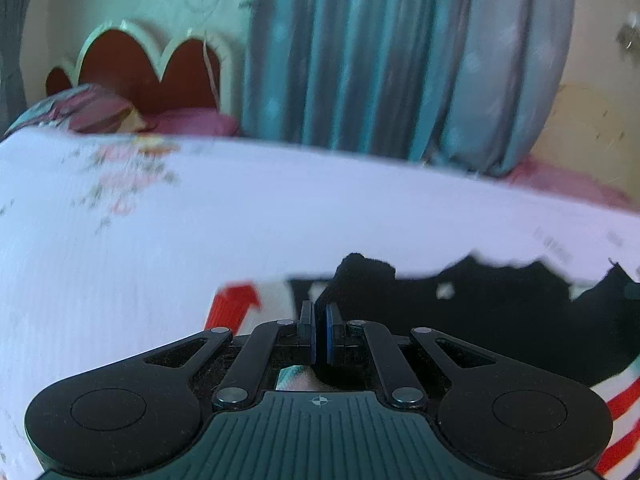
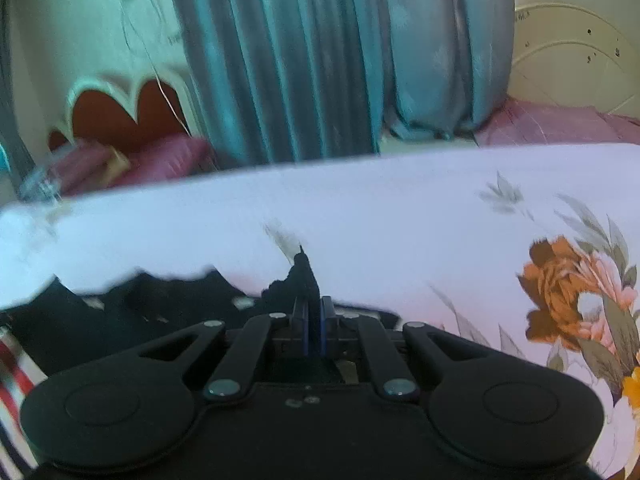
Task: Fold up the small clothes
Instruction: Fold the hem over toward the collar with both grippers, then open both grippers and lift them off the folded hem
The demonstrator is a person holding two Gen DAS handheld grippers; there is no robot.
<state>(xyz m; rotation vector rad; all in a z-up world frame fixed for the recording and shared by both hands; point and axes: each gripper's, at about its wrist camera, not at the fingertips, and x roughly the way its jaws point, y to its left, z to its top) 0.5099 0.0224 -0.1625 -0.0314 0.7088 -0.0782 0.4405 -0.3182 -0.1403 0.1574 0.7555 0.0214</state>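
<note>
A small black garment (image 1: 500, 312) with pale spots and red-and-white striped parts (image 1: 624, 408) lies on the white flowered bedsheet (image 1: 200, 240). In the left wrist view, my left gripper (image 1: 320, 308) is shut on a bunched edge of the black cloth (image 1: 360, 272), which pokes up past the fingertips. In the right wrist view the same black garment (image 2: 160, 312) spreads to the left, with its stripes (image 2: 12, 364) at the frame edge. My right gripper (image 2: 314, 304) is shut on another raised edge of the garment (image 2: 304, 276), which stands up in a point.
The bedsheet (image 2: 400, 220) carries a large orange flower print (image 2: 560, 288) on the right. Teal curtains (image 1: 380, 60) hang behind the bed. A red scalloped headboard (image 1: 132, 68) and pink pillows (image 1: 192, 124) sit at the back left. A cream fan guard (image 2: 572, 60) stands at the back right.
</note>
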